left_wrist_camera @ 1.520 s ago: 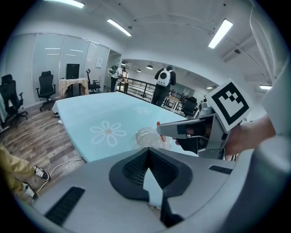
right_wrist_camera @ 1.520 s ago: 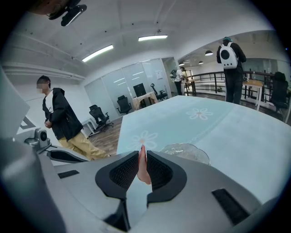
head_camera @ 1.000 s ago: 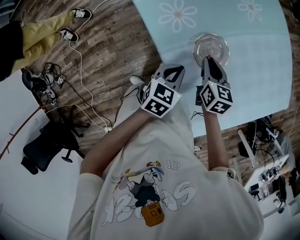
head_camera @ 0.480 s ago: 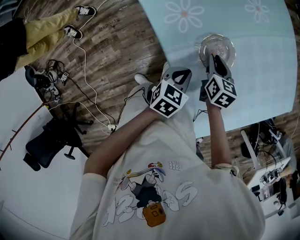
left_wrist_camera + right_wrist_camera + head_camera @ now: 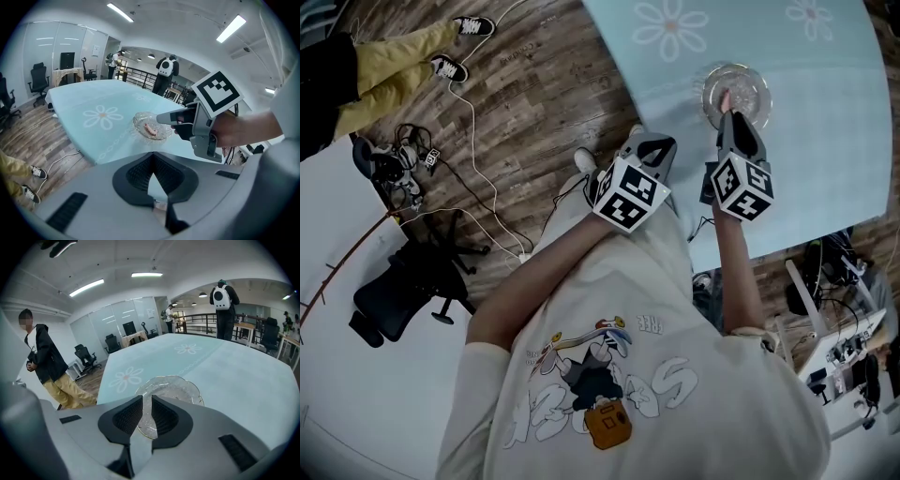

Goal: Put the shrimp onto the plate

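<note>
Our right gripper [image 5: 146, 401] is hanging right over the near rim of the plate [image 5: 187, 383]. Its jaws are sitting just a sliver apart with nothing in them, and we're only seeing glass through the slot. The shrimp [image 5: 150, 129] is lying in the plate, which is showing best from the left gripper view. A gap that thin isn't going to take a shrimp, so we're reading this as the drop being done and the job basically finished.

Our left gripper [image 5: 151, 161] is closed with its tips touching and empty. We're holding it about at the table's near edge, beside the right one and back from the plate. We're guessing it's only parking there to keep out of the way, since this is looking like a one-gripper job.

The plate is sitting close to the near edge of the table [image 5: 806, 159], not far from a daisy print [image 5: 670, 28], so reaching it isn't taking much stretch. Next we'd be thinking about lifting the right one straight up so it isn't clipping the rim.
</note>
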Motion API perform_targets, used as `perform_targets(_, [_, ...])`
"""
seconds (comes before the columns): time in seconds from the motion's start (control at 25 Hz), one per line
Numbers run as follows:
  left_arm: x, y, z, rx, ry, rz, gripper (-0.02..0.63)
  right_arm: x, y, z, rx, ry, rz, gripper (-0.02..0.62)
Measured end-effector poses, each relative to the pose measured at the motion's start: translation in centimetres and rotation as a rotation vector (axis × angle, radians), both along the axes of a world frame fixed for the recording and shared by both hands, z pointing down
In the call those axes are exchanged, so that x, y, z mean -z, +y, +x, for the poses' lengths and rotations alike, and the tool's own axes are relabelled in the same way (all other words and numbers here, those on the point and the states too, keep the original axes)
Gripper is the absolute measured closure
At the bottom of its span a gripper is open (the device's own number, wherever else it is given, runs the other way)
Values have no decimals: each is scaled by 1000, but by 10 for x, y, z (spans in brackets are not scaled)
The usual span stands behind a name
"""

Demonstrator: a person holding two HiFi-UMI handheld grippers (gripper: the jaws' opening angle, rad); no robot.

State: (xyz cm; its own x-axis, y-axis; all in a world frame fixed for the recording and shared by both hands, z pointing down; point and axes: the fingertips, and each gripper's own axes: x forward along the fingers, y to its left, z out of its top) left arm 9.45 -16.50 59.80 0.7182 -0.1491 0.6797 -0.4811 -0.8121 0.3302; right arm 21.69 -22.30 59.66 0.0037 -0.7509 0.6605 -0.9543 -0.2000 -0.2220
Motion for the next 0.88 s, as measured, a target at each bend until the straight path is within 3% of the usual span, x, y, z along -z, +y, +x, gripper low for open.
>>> perform_targets(0.28, [15,1,-16,5,22,22,598,16,19,-12,-58,9,28,566])
perform_targets(0.56, [65,9,-38,-2,113,83,598,54,46,-47,-33,17,101,569])
perform_targets(0.88, [93,15,-84,37,164,143,598,97,76,-92,-33,30,183,569])
